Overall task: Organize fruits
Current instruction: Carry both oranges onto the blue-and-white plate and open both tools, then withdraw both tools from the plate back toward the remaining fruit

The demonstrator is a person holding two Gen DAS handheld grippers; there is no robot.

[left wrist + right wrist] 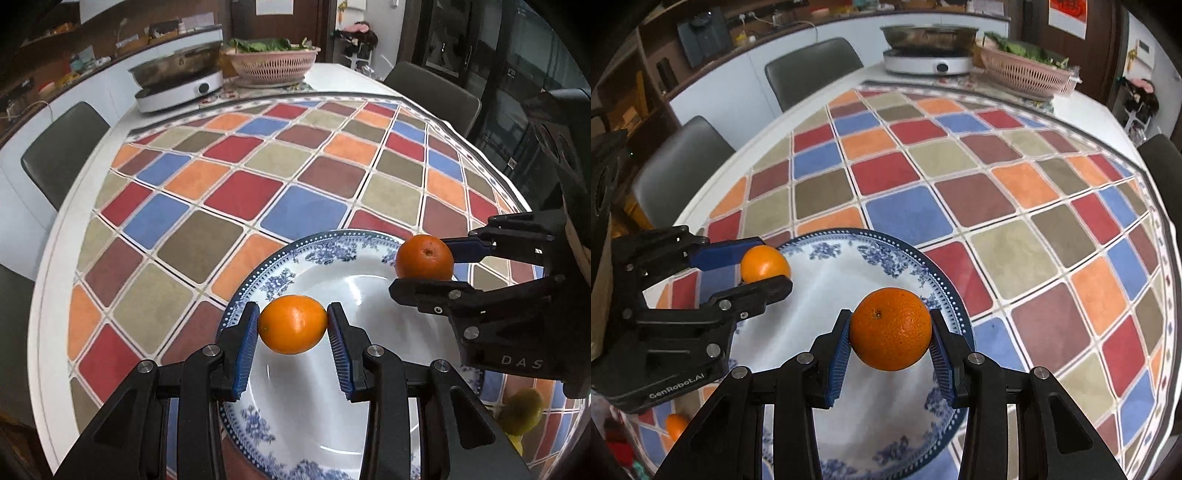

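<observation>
My left gripper (pixel 292 326) is shut on a smooth light orange (pixel 292 324) and holds it above the left part of a blue-and-white plate (pixel 332 254). My right gripper (pixel 891 332) is shut on a darker, rougher orange (pixel 890 328) above the right part of the same plate (pixel 827 288). Each gripper shows in the other's view: the right one (pixel 424 264) with its orange (pixel 424 256), the left one (pixel 764 264) with its orange (pixel 764 264). The plate holds no fruit.
A chequered tablecloth (pixel 258 177) covers the white table. An electric pan (pixel 177 77) and a pink basket of greens (pixel 273 61) stand at the far end. A greenish fruit (pixel 522 410) lies right of the plate, another orange (pixel 676 424) lies left of it. Chairs (pixel 676 158) surround the table.
</observation>
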